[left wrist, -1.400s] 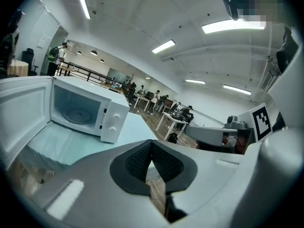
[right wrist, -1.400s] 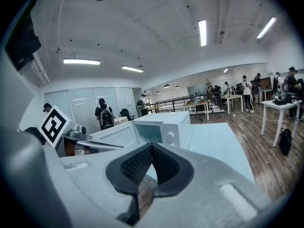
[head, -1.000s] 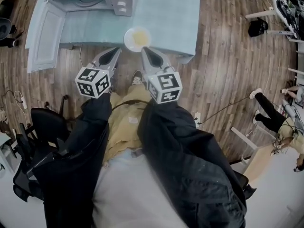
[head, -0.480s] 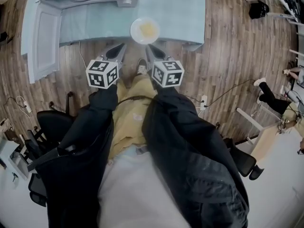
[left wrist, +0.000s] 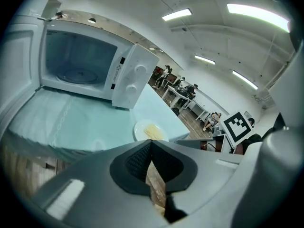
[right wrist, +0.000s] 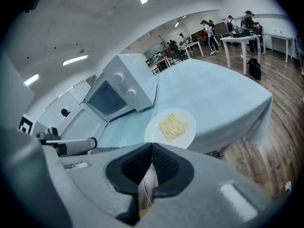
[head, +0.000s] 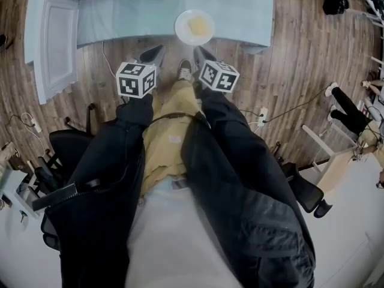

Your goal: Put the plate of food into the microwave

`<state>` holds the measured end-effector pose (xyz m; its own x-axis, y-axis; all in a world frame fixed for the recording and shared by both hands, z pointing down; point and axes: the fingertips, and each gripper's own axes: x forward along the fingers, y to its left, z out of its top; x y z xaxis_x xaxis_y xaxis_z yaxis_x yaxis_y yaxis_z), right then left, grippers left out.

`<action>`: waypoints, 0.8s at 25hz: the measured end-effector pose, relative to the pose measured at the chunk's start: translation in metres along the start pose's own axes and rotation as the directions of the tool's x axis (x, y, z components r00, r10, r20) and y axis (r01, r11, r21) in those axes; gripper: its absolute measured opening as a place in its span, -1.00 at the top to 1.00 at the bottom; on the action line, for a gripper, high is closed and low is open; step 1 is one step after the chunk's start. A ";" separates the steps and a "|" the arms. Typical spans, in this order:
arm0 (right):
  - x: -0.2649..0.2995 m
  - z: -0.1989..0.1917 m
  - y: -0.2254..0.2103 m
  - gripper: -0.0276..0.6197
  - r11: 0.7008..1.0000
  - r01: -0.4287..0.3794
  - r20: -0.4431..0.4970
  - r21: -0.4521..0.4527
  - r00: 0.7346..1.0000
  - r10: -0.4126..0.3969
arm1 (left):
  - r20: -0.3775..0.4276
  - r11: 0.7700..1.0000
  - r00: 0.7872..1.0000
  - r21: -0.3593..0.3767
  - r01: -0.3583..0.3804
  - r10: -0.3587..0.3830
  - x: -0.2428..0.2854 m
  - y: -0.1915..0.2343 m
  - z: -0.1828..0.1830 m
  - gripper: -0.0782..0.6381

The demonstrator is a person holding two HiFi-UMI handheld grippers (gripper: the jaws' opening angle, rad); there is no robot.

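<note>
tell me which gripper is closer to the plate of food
The right gripper: its tip sits just short of the plate, while the left gripper is farther off to the plate's left. Both are shut and empty.

A pale blue-green tablecloth (right wrist: 213, 94), smooth but faintly creased, lies under a microwave (right wrist: 128, 80) whose white casing has a soft gloss, painted metal or plastic, which the views do not settle. The white plate (right wrist: 151, 132) shines like glazed ceramic. The floor (head: 288, 71) is streaky brown wood-grain plank with a dull sheen. The left gripper (left wrist: 151, 142) and right gripper (right wrist: 152, 146) wear matt grey plastic shells; their pads (right wrist: 137, 164) look black, ribbed and rubbery. The sleeve (head: 246, 185) is dark, slightly shiny cloth — the trousers (head: 168, 137) matt mustard fabric.
</note>
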<state>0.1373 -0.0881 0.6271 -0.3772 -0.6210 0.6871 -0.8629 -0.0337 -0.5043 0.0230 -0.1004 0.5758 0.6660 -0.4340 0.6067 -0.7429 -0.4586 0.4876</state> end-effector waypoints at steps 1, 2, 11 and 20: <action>0.004 -0.002 -0.003 0.91 1.000 0.006 -0.005 0.014 1.000 -0.006 | -0.003 1.000 1.000 -0.006 -0.004 0.004 0.000 0.002 -0.002 0.78; 0.007 -0.004 -0.007 0.91 1.000 0.012 -0.010 0.029 1.000 -0.012 | -0.006 1.000 1.000 -0.012 -0.007 0.007 0.000 0.004 -0.004 0.78; 0.021 -0.009 -0.045 0.56 0.982 0.147 -0.022 0.116 0.989 -0.146 | -0.026 0.999 1.000 -0.043 -0.017 0.015 0.008 0.008 -0.017 0.78; 0.041 -0.022 -0.068 0.41 0.893 0.053 0.003 0.447 0.998 -0.061 | -0.049 0.998 0.999 -0.068 -0.015 0.011 0.012 0.009 -0.029 0.78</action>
<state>0.1727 -0.0940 0.7016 -0.3234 -0.6198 0.7150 -0.6399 -0.4134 -0.6478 0.0224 -0.0872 0.6055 0.6536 -0.4009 0.6419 -0.7553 -0.3986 0.5202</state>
